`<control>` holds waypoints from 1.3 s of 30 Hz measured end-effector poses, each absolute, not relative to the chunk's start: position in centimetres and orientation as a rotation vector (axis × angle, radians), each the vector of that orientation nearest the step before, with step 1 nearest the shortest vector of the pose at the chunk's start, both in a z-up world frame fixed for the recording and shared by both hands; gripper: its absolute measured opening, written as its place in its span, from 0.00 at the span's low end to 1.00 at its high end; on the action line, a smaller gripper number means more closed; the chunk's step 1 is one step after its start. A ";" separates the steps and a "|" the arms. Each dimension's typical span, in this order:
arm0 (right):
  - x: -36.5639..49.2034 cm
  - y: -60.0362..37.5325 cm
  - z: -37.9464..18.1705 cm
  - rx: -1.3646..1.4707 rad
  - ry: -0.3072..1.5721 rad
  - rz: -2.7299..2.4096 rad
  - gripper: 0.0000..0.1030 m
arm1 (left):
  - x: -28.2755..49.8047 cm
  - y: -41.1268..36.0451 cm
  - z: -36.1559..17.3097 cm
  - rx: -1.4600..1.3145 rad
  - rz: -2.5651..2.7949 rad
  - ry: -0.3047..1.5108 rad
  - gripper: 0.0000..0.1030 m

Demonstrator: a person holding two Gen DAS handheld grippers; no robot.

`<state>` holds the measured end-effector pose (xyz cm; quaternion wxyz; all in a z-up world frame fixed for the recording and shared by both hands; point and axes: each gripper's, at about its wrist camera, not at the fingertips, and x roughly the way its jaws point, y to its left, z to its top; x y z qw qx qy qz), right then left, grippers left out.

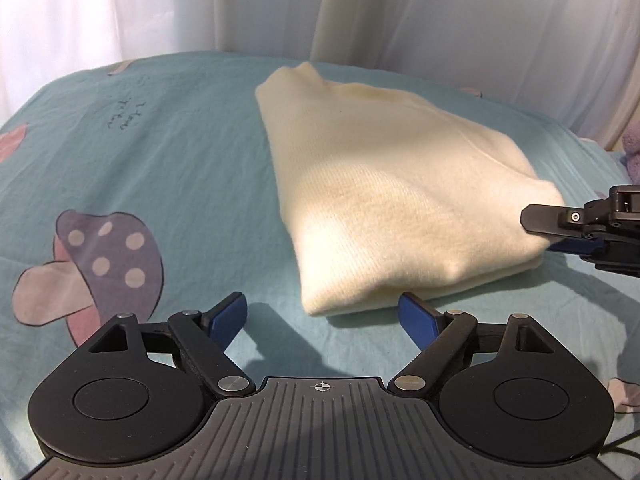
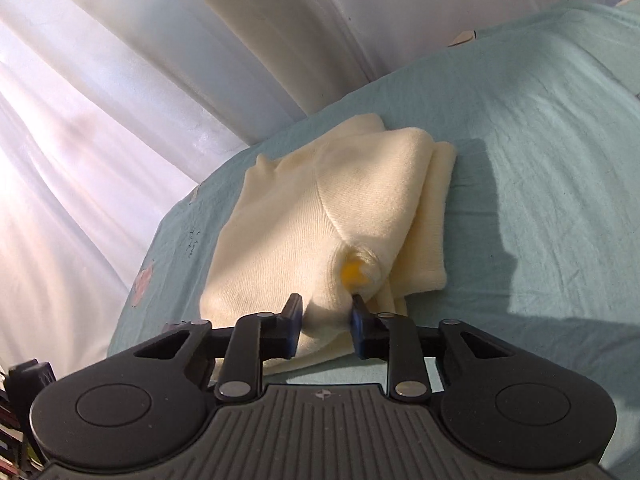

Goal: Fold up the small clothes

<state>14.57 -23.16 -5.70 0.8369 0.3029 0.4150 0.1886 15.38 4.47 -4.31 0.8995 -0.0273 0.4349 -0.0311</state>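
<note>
A cream knit garment (image 1: 384,188) lies folded into a thick bundle on the teal bedsheet (image 1: 168,160). My left gripper (image 1: 322,314) is open and empty, just short of the bundle's near corner. My right gripper (image 1: 538,236) comes in from the right in the left wrist view and pinches the bundle's right edge. In the right wrist view the right gripper (image 2: 326,312) is shut on a bunched fold of the cream garment (image 2: 320,208), with a yellow patch (image 2: 352,272) showing just past the fingertips.
The sheet has a mushroom print (image 1: 92,264) at the near left. White curtains (image 1: 280,4) hang behind the bed. A purple plush toy (image 1: 632,152) sits at the far right edge. Bare sheet (image 2: 540,160) lies to the right of the bundle.
</note>
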 end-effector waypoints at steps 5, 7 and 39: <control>14.7 -25.8 -6.8 0.947 0.891 0.458 0.22 | 14.9 5.0 -4.0 -0.103 -0.023 0.881 0.85; 15.0 -26.1 -7.6 1.027 0.903 0.476 0.28 | 15.2 5.4 -4.0 -0.124 -0.007 0.885 0.85; 16.5 -21.9 -9.5 0.796 0.981 0.464 0.17 | 13.3 9.7 -4.0 -0.545 0.190 0.795 0.75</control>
